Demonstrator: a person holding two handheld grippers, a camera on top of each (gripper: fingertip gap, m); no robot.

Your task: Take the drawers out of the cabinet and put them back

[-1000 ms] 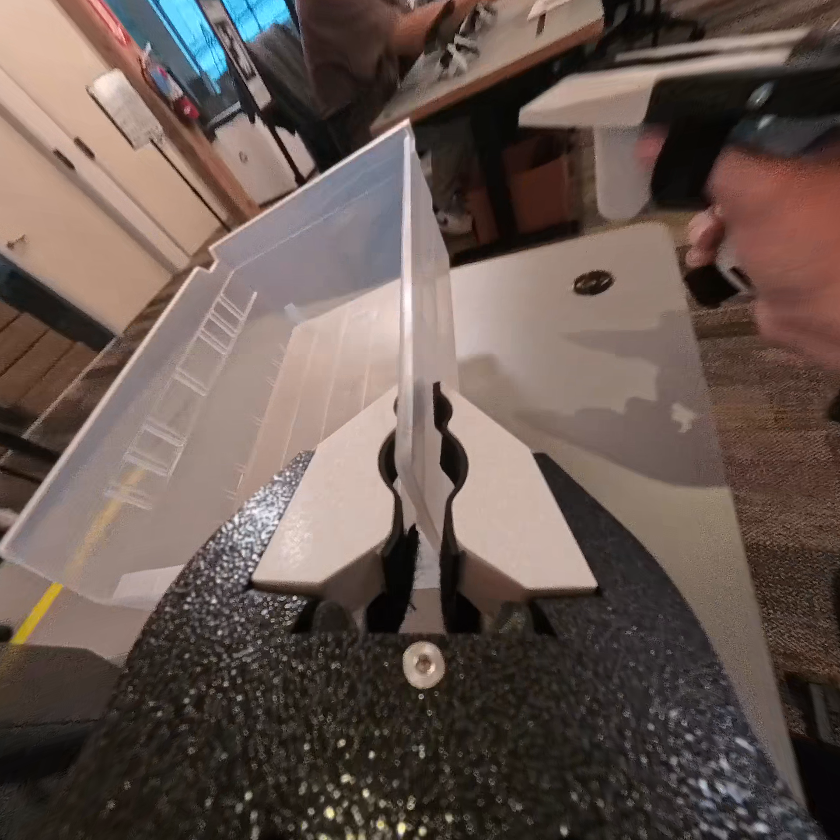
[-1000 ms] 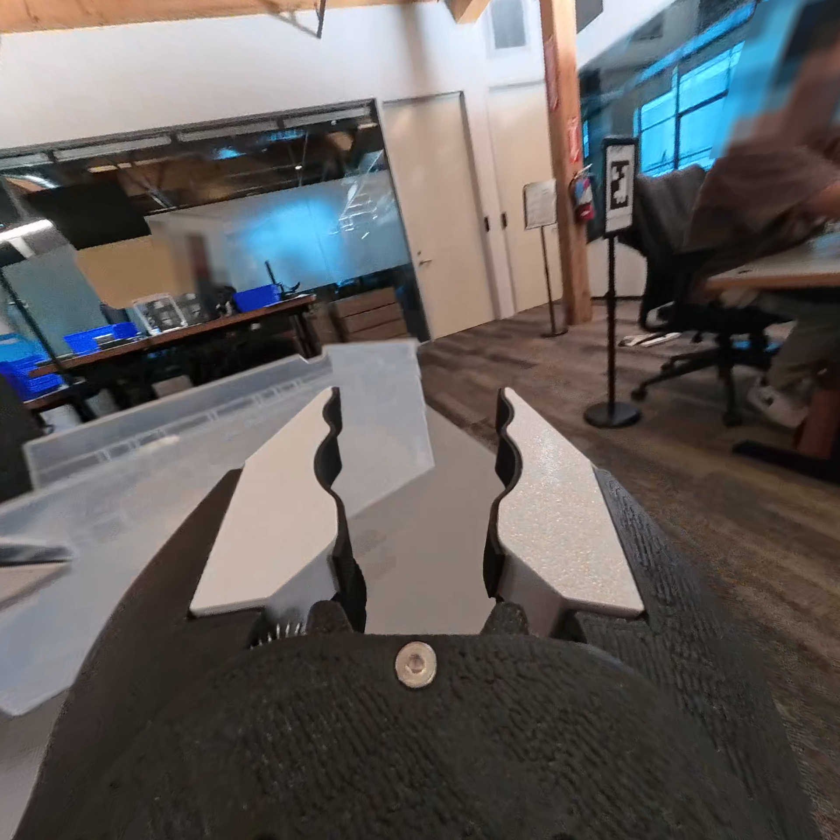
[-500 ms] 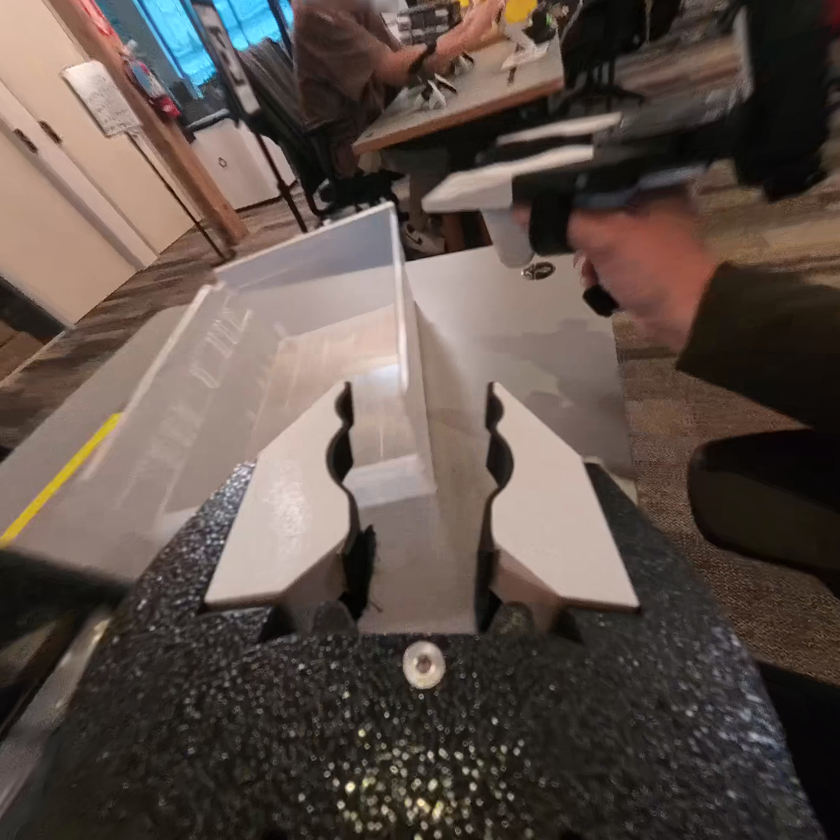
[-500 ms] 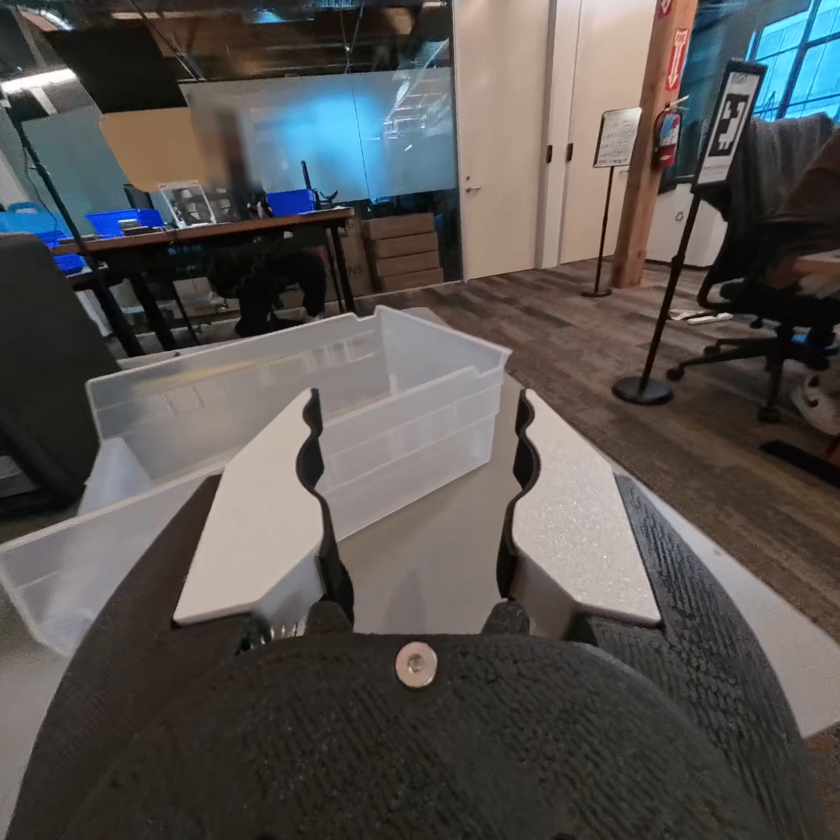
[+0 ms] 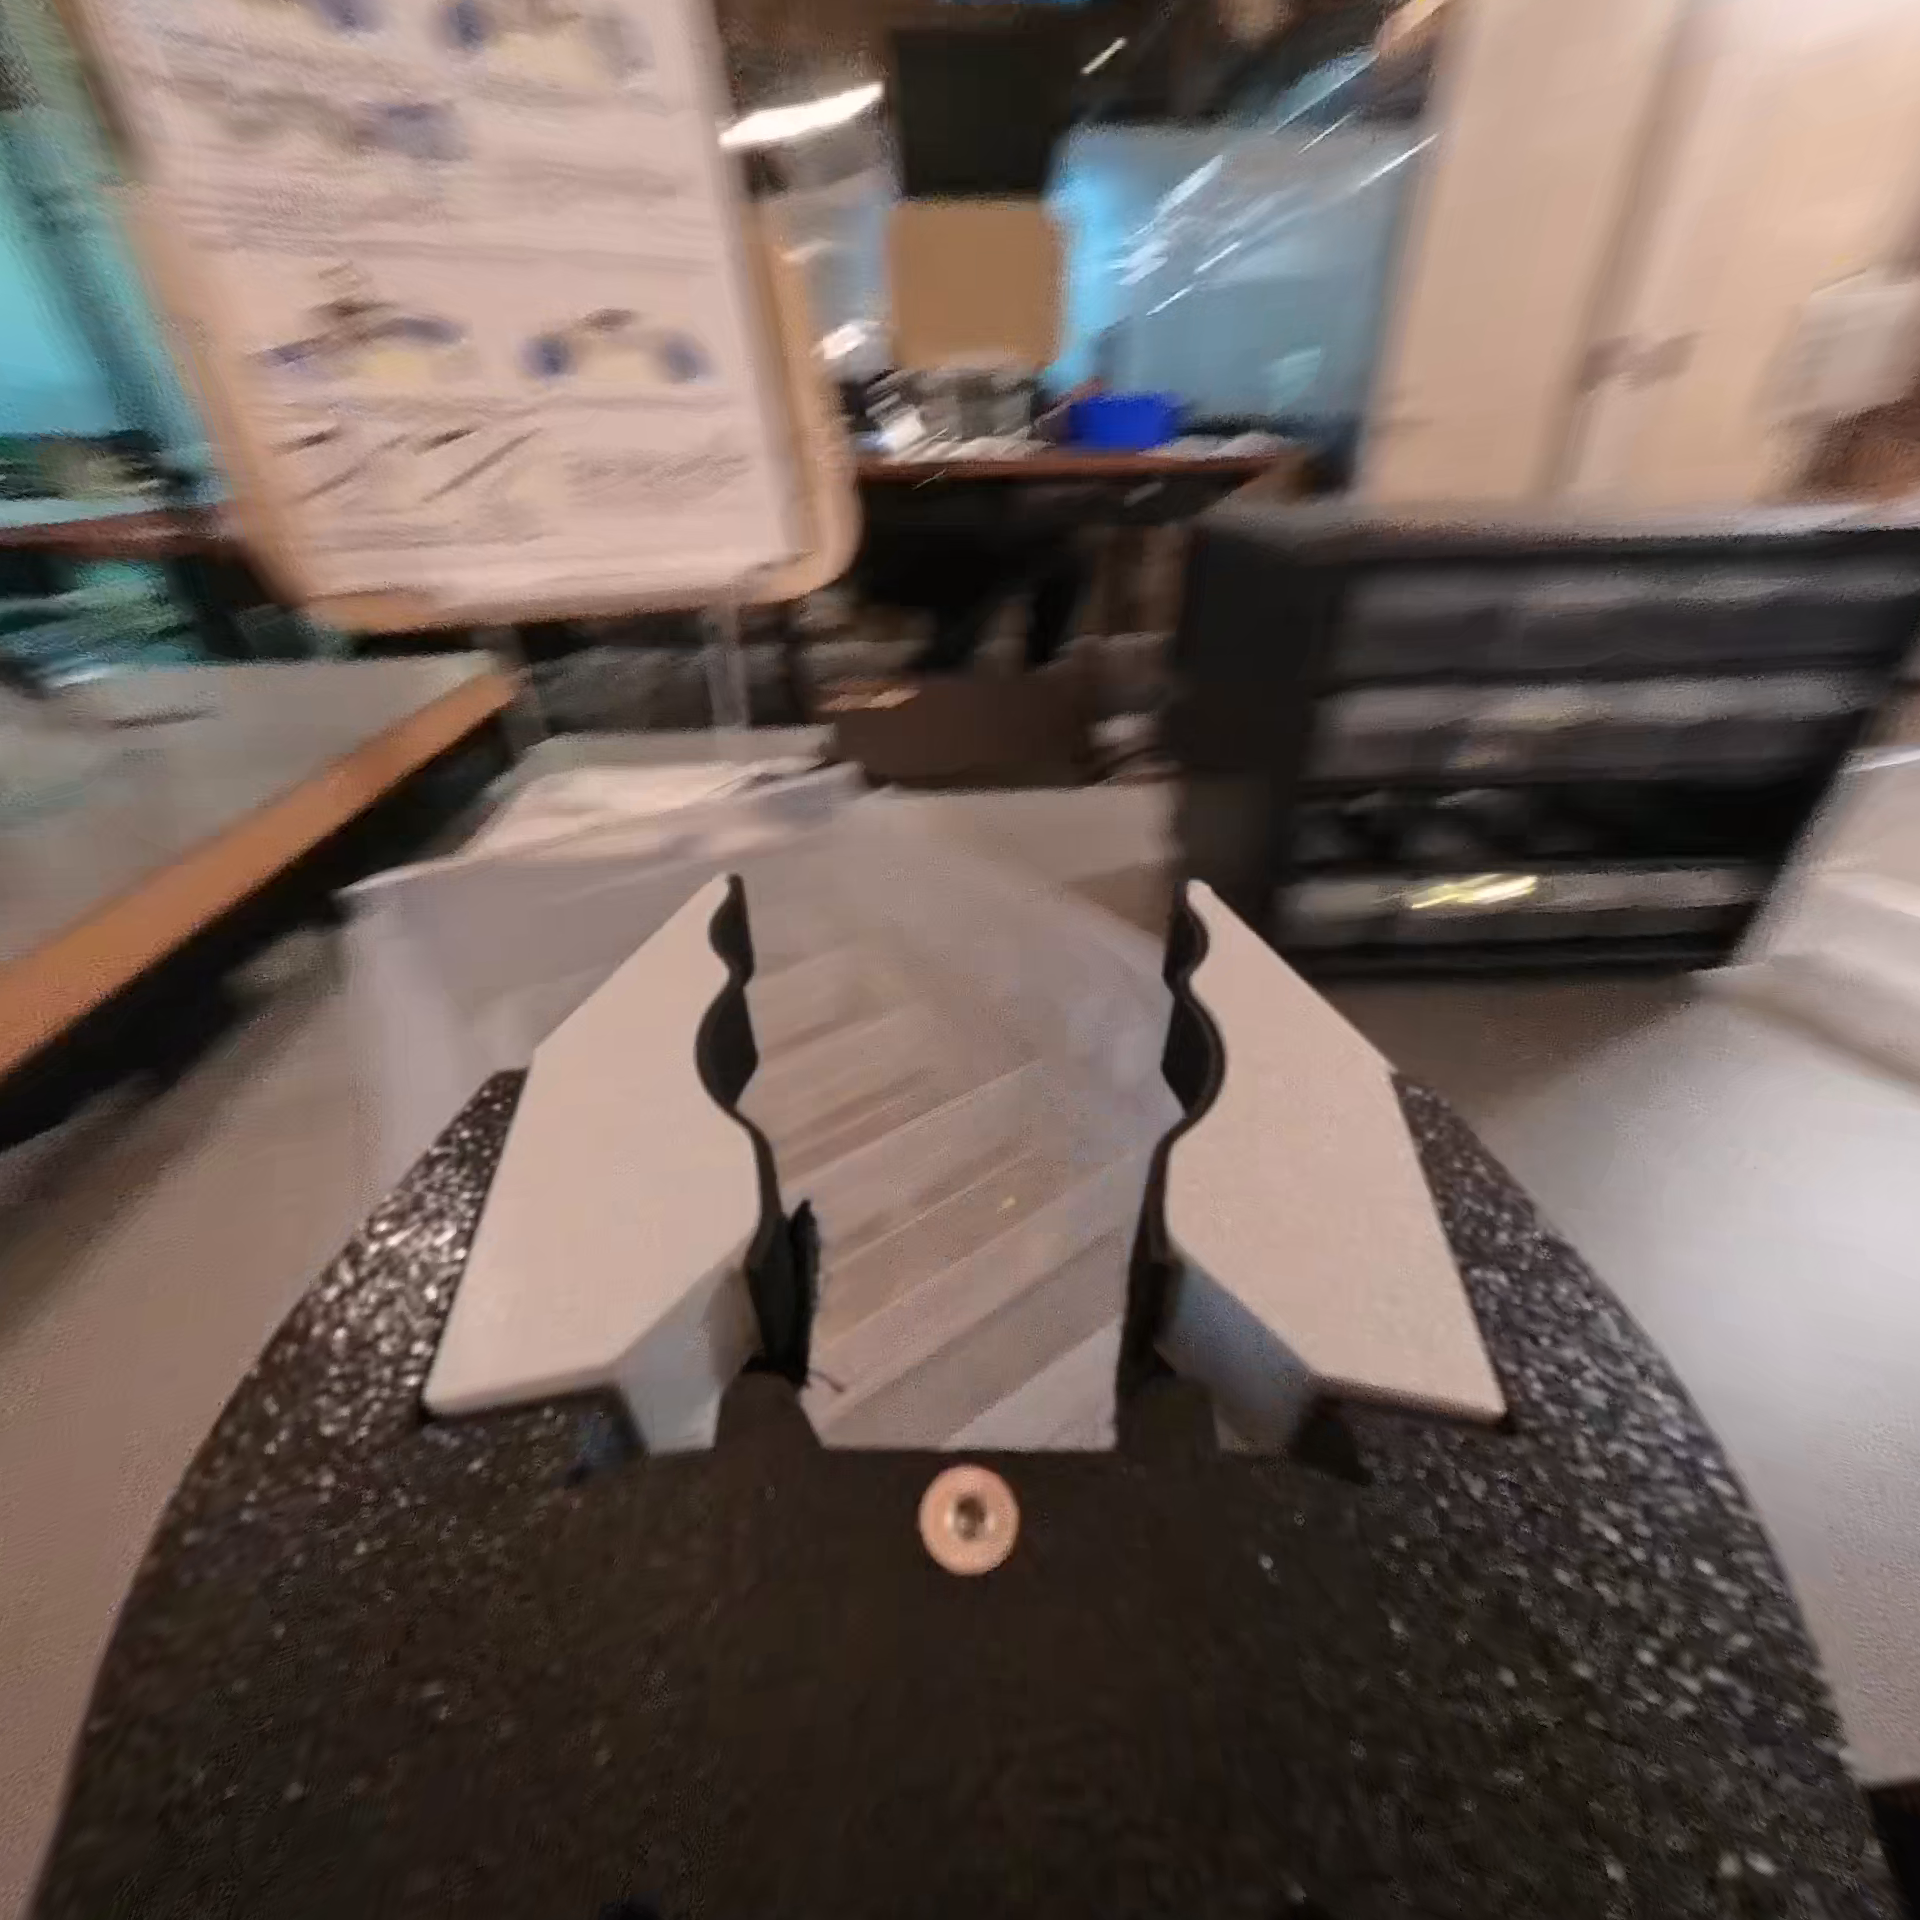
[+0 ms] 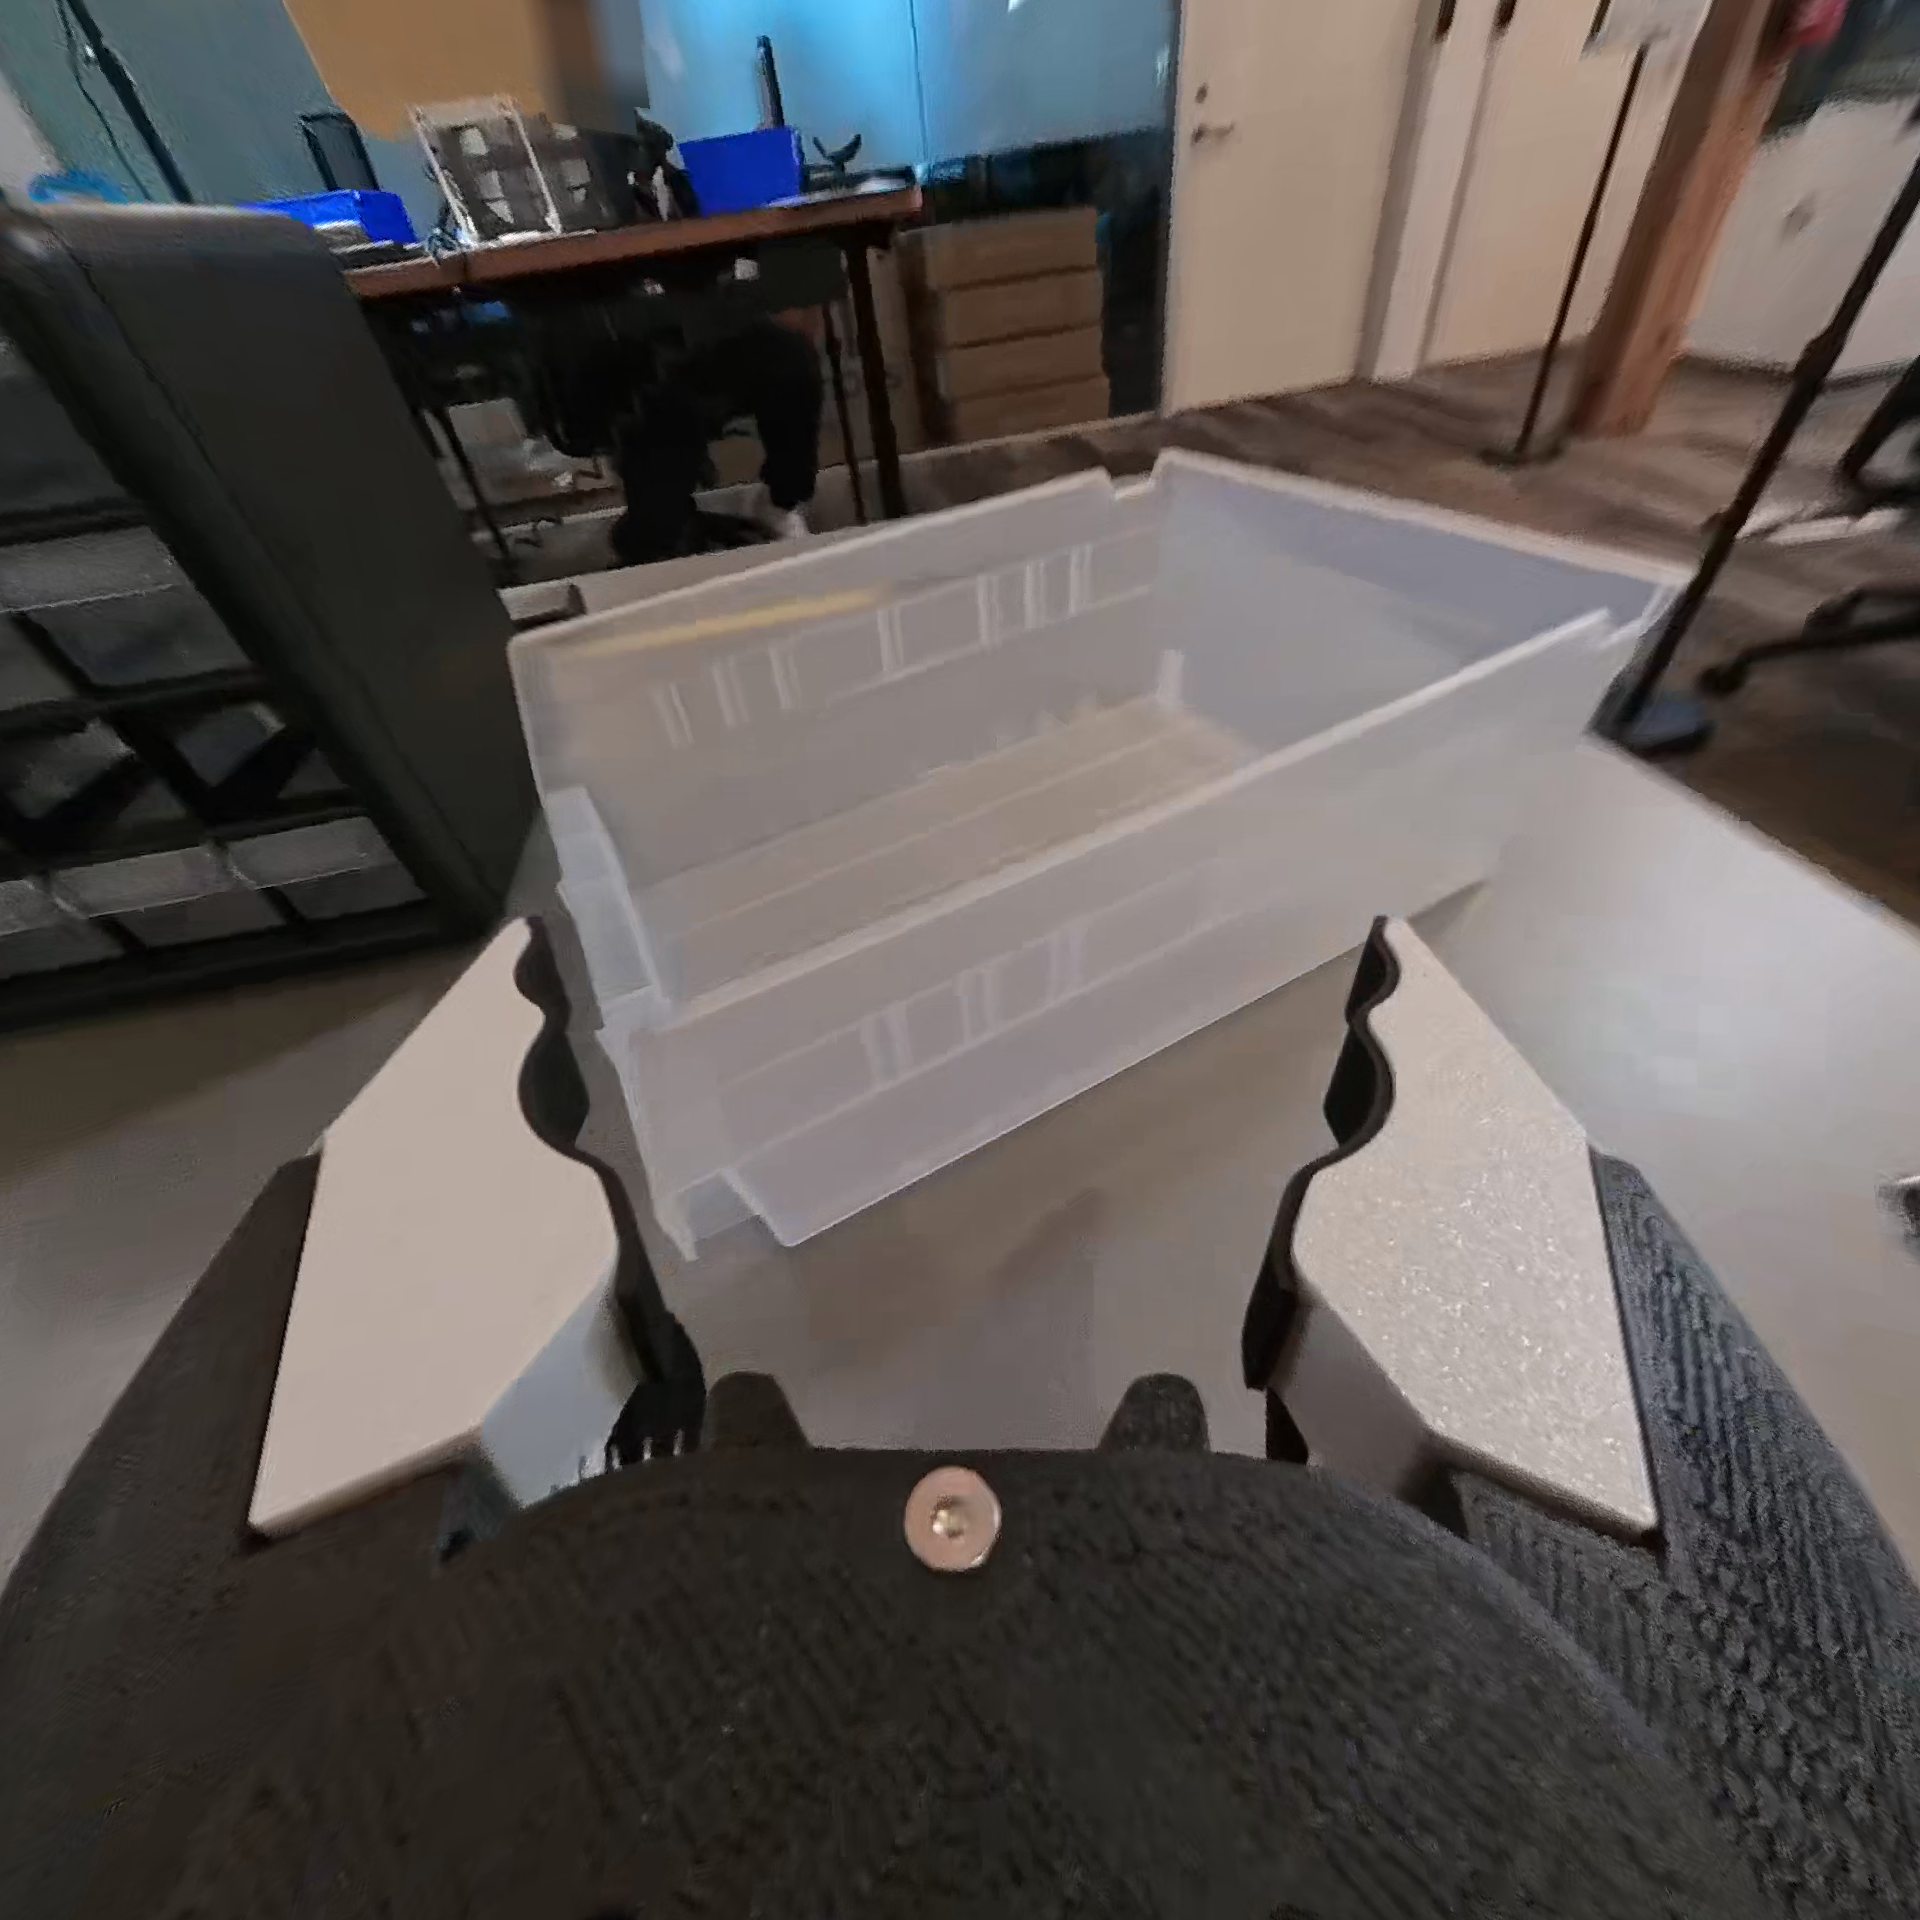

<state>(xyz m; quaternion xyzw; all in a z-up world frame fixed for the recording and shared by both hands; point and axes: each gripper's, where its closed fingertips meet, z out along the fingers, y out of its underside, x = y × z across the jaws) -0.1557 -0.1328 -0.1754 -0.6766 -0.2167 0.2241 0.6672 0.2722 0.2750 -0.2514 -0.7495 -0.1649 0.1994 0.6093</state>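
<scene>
Two clear plastic drawers lie nested on the grey table point(image 6: 1662, 987), the upper drawer point(image 6: 1039, 727) sitting askew in the lower drawer point(image 6: 935, 1091). The black cabinet point(image 6: 260, 623) stands just left of them, with rows of small drawers in its front. My right gripper point(image 6: 958, 940) is open and empty, a short way in front of the drawers' near corner. My left gripper point(image 5: 961, 894) is open and empty in a blurred view. A clear ribbed drawer point(image 5: 935, 1122) shows between and below its fingers. The cabinet point(image 5: 1538, 748) is ahead to the right.
A white board with drawings point(image 5: 468, 291) stands behind the table on the left. A second table with a wooden edge point(image 5: 208, 852) is at the left. Desks with blue bins point(image 6: 738, 166), stacked boxes point(image 6: 1008, 312) and a stand base point(image 6: 1662, 717) lie beyond.
My left gripper let go of the drawer's wall, opened, and swung round to face the cabinet. My right gripper opened wider and drew back. The held drawer now rests in the other drawer.
</scene>
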